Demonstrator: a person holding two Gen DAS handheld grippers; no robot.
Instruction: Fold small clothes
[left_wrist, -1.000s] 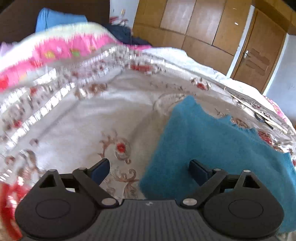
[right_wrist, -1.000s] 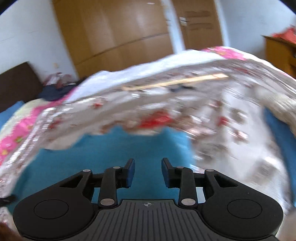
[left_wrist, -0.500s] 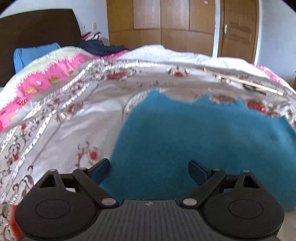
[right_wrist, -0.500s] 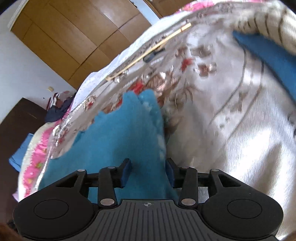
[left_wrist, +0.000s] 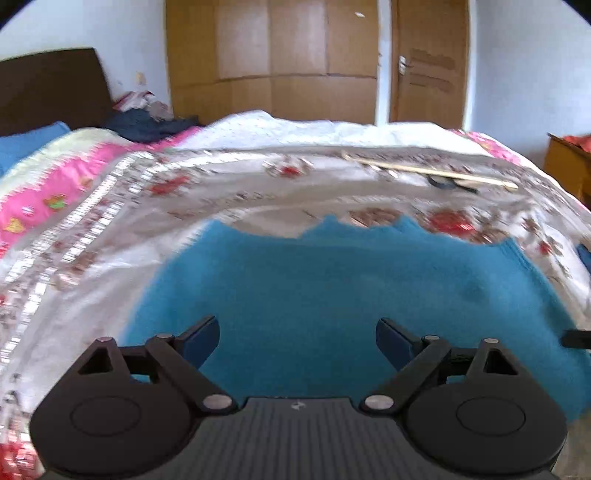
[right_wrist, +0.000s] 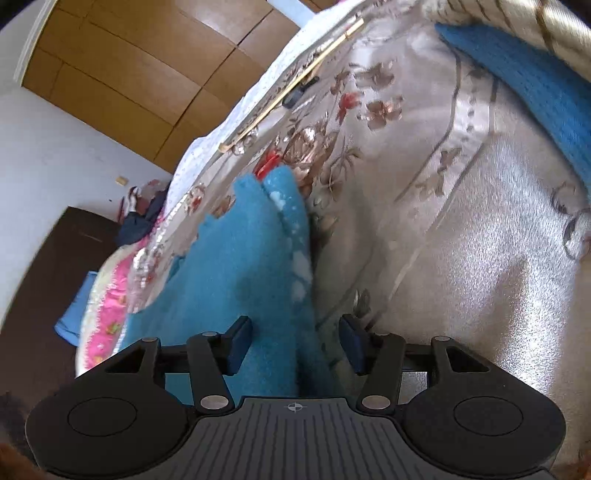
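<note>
A blue fuzzy knit garment (left_wrist: 332, 291) lies flat on the flowered bedspread (left_wrist: 110, 258). My left gripper (left_wrist: 297, 341) is open and empty, low over the garment's near part. In the right wrist view the same garment (right_wrist: 251, 280) shows with its right edge running between the fingers. My right gripper (right_wrist: 295, 341) is open, jaws on either side of that edge, not closed on it. The view is tilted.
A second blue knit piece (right_wrist: 524, 85) lies at the upper right under a striped cloth (right_wrist: 517, 22). A wooden stick (left_wrist: 432, 170) and a dark object lie across the far bedspread. A wardrobe (left_wrist: 273, 55) and door stand behind the bed. A pink quilt (left_wrist: 40, 192) lies at left.
The left gripper swung right until it sat centred over the blue garment. The right gripper tilted, moved to the garment's right edge and opened wider.
</note>
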